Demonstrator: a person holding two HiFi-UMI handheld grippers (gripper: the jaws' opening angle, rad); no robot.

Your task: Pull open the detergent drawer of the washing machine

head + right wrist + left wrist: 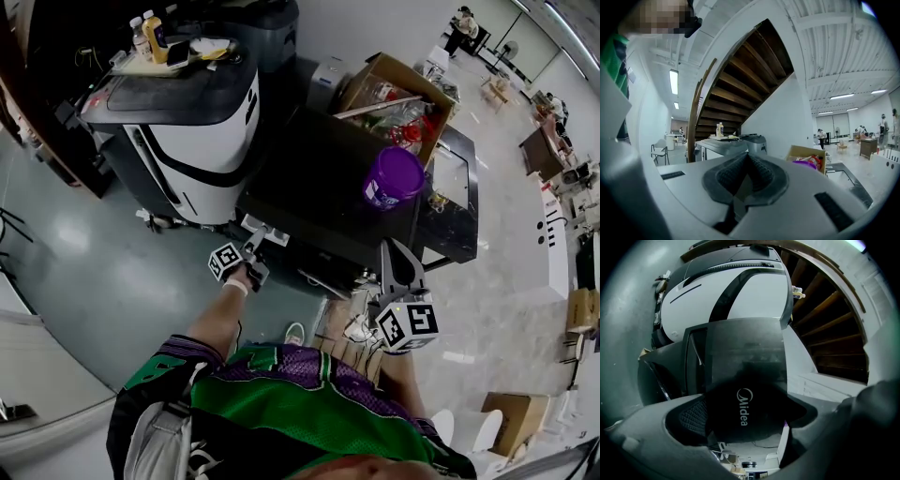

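The black washing machine stands in front of the person, with a white-and-black machine just beside it on the left. An open cardboard box full of packets sits at the back right corner of the washing machine's top (whether on it or just behind it I cannot tell). The detergent drawer is at the front left corner of the washer. Its dark front panel carries a Midea logo, and from the head view a strip of white tray shows behind that panel, so it looks to be out a little way. A purple jar stands near the right edge of the top, just in front of the box. The left gripper is pinching the drawer's front panel between its jaws. The right gripper hangs in the air off the front right corner, apart from the washer, its ribbed pads pressed together on nothing.
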